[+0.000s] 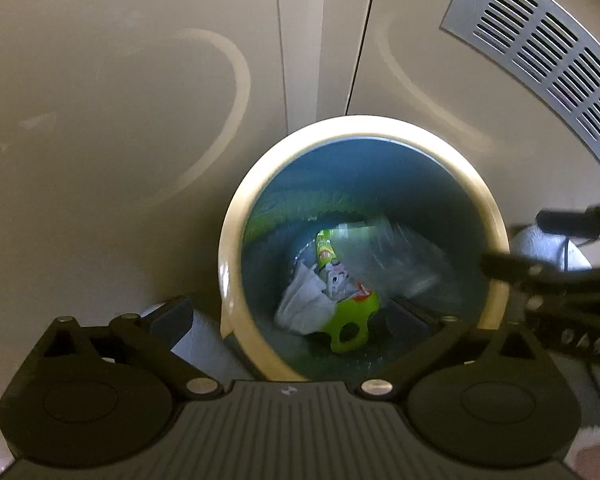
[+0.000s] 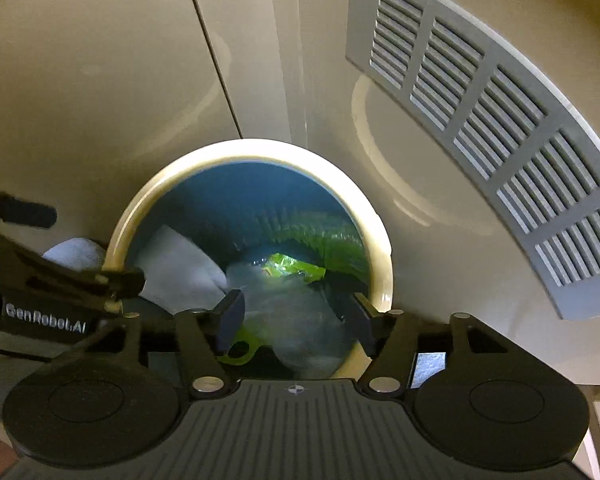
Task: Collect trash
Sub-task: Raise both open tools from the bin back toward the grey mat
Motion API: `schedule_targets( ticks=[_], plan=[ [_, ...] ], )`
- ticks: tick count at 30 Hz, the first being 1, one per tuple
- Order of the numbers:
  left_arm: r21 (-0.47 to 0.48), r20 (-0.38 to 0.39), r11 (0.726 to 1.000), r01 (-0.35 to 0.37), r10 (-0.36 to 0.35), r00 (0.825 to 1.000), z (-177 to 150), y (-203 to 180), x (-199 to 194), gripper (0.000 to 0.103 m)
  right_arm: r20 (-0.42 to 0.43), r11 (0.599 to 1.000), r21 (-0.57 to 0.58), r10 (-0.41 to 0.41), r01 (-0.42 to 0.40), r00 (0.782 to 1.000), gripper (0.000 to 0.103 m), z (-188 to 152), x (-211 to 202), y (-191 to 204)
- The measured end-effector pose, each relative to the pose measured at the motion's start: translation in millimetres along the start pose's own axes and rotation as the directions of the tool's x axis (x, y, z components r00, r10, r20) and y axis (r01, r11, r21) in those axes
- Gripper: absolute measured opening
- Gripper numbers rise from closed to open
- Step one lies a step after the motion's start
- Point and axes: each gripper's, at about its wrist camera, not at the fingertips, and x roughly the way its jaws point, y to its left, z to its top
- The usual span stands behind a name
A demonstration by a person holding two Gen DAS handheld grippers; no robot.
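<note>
The left hand-held gripper [image 1: 296, 316] is spread wide and holds nothing. One finger is outside the trash bin [image 1: 236, 240] and one is over its mouth. The right hand-held gripper [image 2: 296, 320] is also wide and empty, right above the same bin. Down inside lie the trash bits: a green wrapper [image 1: 326, 250], crumpled paper [image 1: 306, 304], a clear plastic bag [image 2: 300, 320] and a green plastic piece [image 1: 354, 320]. It looks like the drop-in step is done. Next, both should lift away and look for more trash. A gray vent [image 2: 500, 140] is on the wall.
</note>
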Motion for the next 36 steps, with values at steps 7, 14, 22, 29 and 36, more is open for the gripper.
schedule_targets(
  ticks=[7, 14, 22, 29, 36],
  plan=[
    [-0.055, 0.062, 0.998, 0.003, 0.001, 0.998, -29, 1, -35, 0.103, 0.1, 0.998, -0.068, 0.004, 0.003, 0.995, 0.072, -9, -50, 9],
    [-0.039, 0.172, 0.999, -0.02, 0.027, 0.985, -53, -9, -76, 0.103, 0.211, 0.989, -0.138, -0.02, 0.05, 0.977, 0.076, -36, -98, 19],
    [-0.024, 0.263, 0.998, -0.06, 0.064, 0.963, -66, -17, -112, 0.103, 0.263, 0.979, -0.198, 0.001, 0.054, 0.965, 0.079, -62, -131, 29],
    [-0.001, 0.321, 0.997, -0.077, 0.073, 0.944, -73, -26, -129, 0.103, 0.293, 0.988, -0.144, -0.005, 0.049, 0.956, 0.079, -75, -144, 24],
    [0.017, 0.357, 0.994, -0.105, 0.092, 0.93, -75, -30, -139, 0.103, 0.308, 0.989, -0.141, -0.001, 0.047, 0.951, 0.08, -81, -146, 24]
  ],
)
